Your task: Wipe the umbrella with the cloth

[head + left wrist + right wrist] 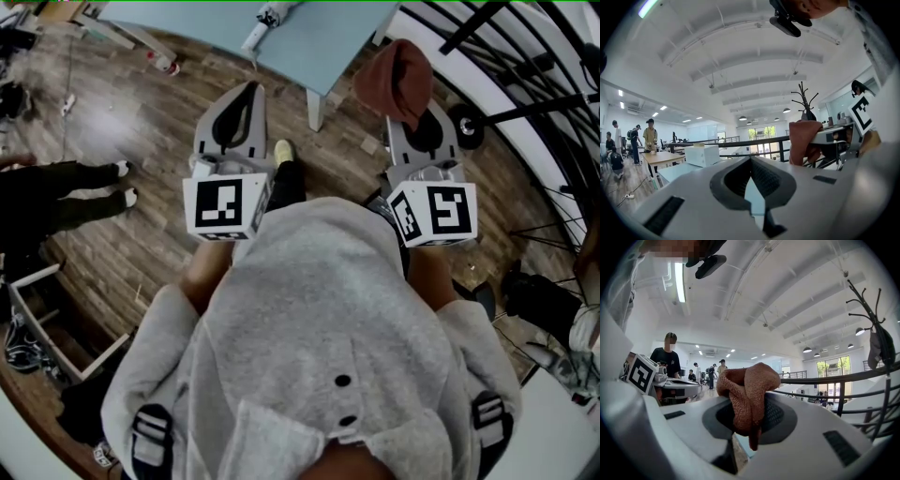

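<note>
Head view: left gripper point(246, 98) and right gripper point(420, 117) are both held just short of the table point(328, 42), above the wood floor point(141, 112). The umbrella point(267, 21) lies folded on the table, at its near edge.
Left gripper view: fingers closed together, nothing between them.
Right gripper view: fingers clamped on the rust-red cloth point(747, 380), which is bunched above them and clear of the table.
</note>
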{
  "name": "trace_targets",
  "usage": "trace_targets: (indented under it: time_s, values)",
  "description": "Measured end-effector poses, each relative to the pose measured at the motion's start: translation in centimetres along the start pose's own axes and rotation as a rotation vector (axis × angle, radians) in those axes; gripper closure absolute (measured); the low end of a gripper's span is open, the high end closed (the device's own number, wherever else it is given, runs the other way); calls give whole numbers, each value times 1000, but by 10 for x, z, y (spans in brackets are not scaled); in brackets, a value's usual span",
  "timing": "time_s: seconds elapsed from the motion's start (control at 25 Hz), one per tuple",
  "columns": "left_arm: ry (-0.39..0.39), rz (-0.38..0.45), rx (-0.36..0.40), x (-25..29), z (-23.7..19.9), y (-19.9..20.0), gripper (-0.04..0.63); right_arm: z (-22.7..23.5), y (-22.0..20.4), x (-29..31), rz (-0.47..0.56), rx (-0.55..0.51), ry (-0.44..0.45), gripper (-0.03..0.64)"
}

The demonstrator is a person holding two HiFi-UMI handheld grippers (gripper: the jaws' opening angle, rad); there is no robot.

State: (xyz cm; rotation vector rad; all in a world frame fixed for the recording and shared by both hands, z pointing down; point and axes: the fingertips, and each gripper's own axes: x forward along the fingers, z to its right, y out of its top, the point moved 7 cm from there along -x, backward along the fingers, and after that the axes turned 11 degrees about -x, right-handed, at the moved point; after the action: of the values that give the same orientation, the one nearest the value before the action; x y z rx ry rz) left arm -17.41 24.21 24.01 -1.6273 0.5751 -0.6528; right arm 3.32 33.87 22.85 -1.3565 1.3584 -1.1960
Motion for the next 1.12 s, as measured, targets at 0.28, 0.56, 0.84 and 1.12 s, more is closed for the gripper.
trace_targets:
  time_s: [0.28, 0.56, 0.84, 1.12]
  values:
    - [10, -18, -20, 39, -40, -1, 581, 2, -3, 60, -24, -1, 25, 540]
    - [16, -50, -41, 82, -80, -1, 581, 8, -6, 119, -60, -10, 42, 540]
    - [-17, -79, -47, 122, -115, 0, 581, 11, -8, 165, -107, -14, 32, 540]
    - [-48, -90, -57, 156, -154, 4, 581, 11, -3, 210, -122, -13, 3, 540]
